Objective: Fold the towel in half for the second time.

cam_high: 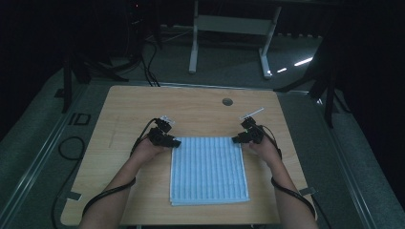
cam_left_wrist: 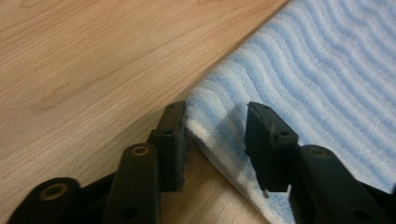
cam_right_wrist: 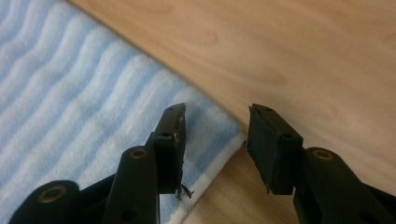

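Both hand-held grippers point(cam_high: 176, 142) point(cam_high: 235, 140) open, straddling far corners of flat, blue-and-white striped towel point(cam_high: 208, 169).

From the high view we look forward and down on the whole table point(cam_high: 143, 102) from above its near side, far enough off to take in the floor beyond. In the left gripper view we sit very close to the tabletop, facing along the jaws at the far left corner of the towel point(cam_left_wrist: 299, 93). In the right gripper view, equally close, we face its far right corner. All three views share the towel's far edge.
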Available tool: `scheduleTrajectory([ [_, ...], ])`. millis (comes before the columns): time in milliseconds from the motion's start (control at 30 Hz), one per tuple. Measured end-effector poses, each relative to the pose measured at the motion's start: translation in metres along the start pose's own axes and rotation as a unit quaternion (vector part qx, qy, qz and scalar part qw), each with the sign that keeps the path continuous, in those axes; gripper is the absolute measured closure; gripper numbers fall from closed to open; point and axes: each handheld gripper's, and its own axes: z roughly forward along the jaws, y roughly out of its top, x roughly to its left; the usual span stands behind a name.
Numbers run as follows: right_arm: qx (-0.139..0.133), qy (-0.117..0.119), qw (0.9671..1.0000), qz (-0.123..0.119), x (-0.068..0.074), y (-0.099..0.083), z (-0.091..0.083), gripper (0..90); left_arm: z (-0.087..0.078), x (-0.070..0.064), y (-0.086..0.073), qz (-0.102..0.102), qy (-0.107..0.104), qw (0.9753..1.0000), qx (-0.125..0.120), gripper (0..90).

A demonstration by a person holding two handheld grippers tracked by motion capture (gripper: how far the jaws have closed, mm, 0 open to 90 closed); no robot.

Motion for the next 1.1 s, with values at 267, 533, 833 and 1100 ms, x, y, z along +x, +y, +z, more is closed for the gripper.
scheduleTrajectory([
  [267,0.008,-0.01,0.9998,-0.017,0.001,-0.004,0.001,85.4,-0.004,0.002,0.001,-0.015,-0.02,0.9993,-0.027,85.8],
  [533,-0.038,-0.019,0.9989,-0.019,0.0,0.009,-0.023,86.4,-0.024,0.0,0.014,-0.001,-0.004,0.9974,-0.071,87.0],
  [833,-0.095,-0.015,0.9942,-0.047,0.014,0.015,-0.07,86.7,-0.058,-0.005,0.016,0.023,-0.026,0.9926,-0.116,86.8],
  [1100,-0.149,0.002,0.9858,-0.078,0.04,-0.015,-0.105,86.8,-0.078,-0.023,-0.004,0.049,-0.053,0.9884,-0.134,86.8],
])
